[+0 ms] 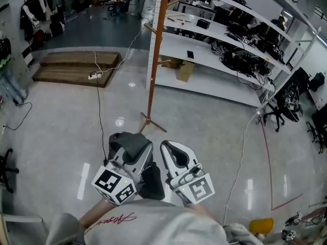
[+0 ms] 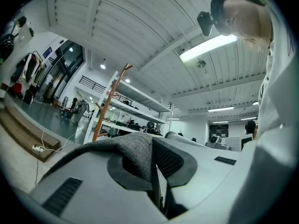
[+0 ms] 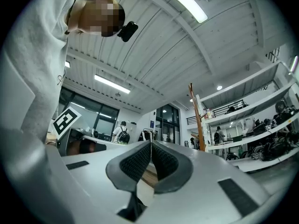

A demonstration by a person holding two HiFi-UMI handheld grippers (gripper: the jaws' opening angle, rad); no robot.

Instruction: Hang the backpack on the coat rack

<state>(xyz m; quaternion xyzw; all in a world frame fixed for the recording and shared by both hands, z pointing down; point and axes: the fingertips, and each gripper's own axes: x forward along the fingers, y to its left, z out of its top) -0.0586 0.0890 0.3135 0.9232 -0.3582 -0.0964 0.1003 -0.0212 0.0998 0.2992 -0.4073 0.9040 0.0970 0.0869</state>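
Observation:
In the head view the wooden coat rack (image 1: 155, 55) stands on the floor ahead, its pegs sticking out near the top. My left gripper (image 1: 129, 143) is shut on a grey fabric part of the backpack (image 1: 135, 144). The backpack's dark body (image 1: 151, 184) hangs below, between the two grippers. In the left gripper view the grey fabric (image 2: 133, 149) is pinched between the jaws of the left gripper (image 2: 152, 143), with the coat rack (image 2: 108, 102) beyond. My right gripper (image 1: 171, 148) is beside the left one. In its own view the right gripper (image 3: 150, 146) is shut with nothing in it, and the coat rack (image 3: 197, 118) is to the right.
White shelving (image 1: 214, 60) loaded with gear stands right behind the rack. A wooden platform (image 1: 76, 68) with a power strip and cable (image 1: 97, 75) lies at the far left. Office chairs (image 1: 278, 114) are at the right, and a red line (image 1: 268, 157) is marked on the floor.

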